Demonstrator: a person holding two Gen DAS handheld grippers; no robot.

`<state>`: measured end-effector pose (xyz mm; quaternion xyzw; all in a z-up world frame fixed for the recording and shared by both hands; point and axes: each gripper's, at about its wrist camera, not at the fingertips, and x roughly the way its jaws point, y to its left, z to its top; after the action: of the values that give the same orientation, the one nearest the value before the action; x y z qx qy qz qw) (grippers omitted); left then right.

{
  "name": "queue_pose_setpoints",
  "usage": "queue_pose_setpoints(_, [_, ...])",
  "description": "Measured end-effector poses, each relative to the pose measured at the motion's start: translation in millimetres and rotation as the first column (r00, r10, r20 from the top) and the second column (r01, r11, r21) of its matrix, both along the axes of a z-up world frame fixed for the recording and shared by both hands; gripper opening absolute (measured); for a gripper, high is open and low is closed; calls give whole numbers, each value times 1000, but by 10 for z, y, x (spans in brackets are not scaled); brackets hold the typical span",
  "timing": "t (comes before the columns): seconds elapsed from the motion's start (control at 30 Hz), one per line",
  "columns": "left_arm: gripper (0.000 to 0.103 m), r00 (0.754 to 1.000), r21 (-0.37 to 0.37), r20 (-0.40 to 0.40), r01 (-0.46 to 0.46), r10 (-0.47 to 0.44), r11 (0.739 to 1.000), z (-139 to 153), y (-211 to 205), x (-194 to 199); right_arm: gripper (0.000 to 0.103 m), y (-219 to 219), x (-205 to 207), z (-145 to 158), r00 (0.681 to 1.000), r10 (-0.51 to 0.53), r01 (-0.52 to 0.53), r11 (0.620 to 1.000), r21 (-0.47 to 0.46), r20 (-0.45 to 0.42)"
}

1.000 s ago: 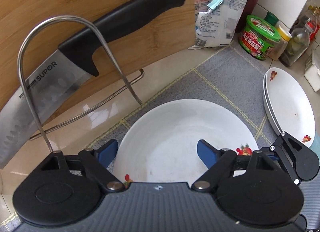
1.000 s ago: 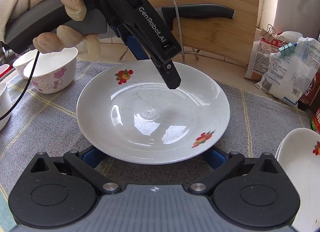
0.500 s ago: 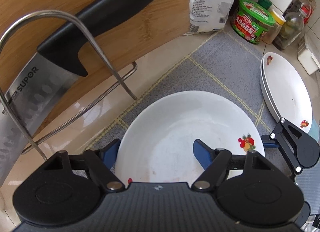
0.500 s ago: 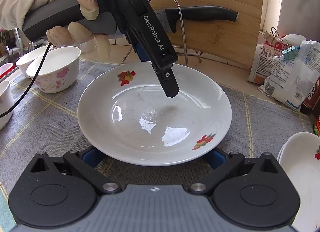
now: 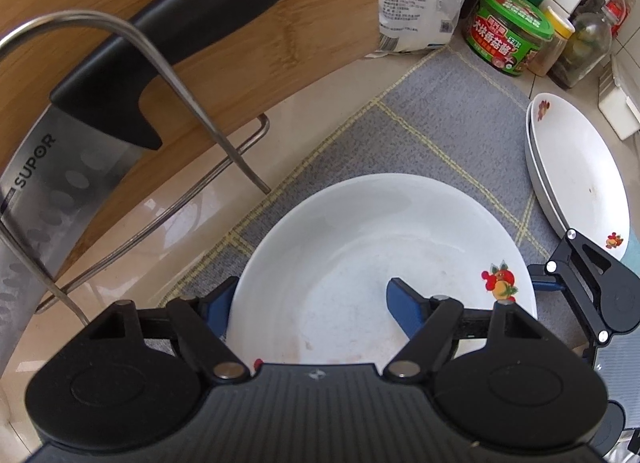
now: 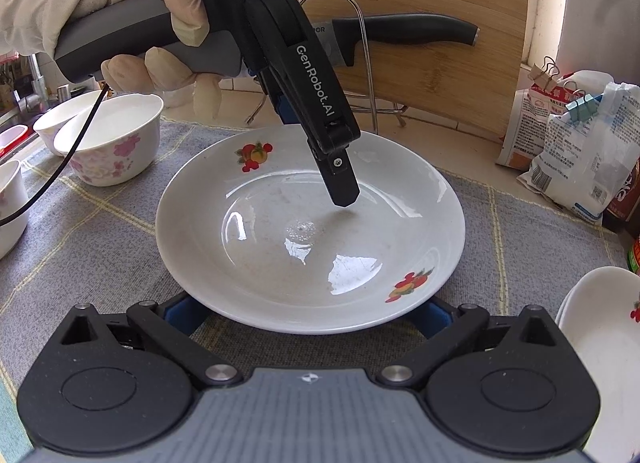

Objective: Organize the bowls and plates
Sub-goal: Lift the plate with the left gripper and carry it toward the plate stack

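Observation:
A white plate with fruit prints [image 6: 308, 239] lies on the grey mat; it also shows in the left wrist view [image 5: 360, 263]. My left gripper [image 5: 312, 305] is open and straddles the plate's far rim, one finger [image 6: 340, 187] over the inside, the other outside. My right gripper [image 6: 308, 313] is open, with its blue pads at the plate's near edge, under the rim. A stack of two similar plates [image 5: 576, 167] lies to the right; it also shows in the right wrist view [image 6: 600, 343].
White floral bowls [image 6: 108, 139] stand at the left on the mat [image 6: 100, 239]. A wire rack [image 5: 168, 75] holds a SUPOR knife [image 5: 80, 143] before a wooden cutting board [image 5: 240, 23]. Bags [image 6: 576, 159], a green-lidded tub [image 5: 508, 39] and jars [image 5: 584, 47] line the back.
My left gripper has tilted and shifted farther over the plate's far rim. The right gripper has barely moved.

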<state>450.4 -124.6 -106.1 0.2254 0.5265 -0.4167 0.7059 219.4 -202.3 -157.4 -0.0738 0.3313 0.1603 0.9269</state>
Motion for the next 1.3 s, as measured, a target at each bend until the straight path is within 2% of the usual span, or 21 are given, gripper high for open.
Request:
queue_pose_setpoints(0.53, [77, 1000, -9, -12, 10, -10, 1000, 68, 64, -89, 103, -21, -29, 47, 1000, 6, -6, 1000, -2, -24])
queue_pose_setpoints(1.3, [77, 999, -40, 44, -1, 3, 999, 420, 86, -449, 103, -42, -334, 336, 1000, 25, -25, 1000, -17, 8])
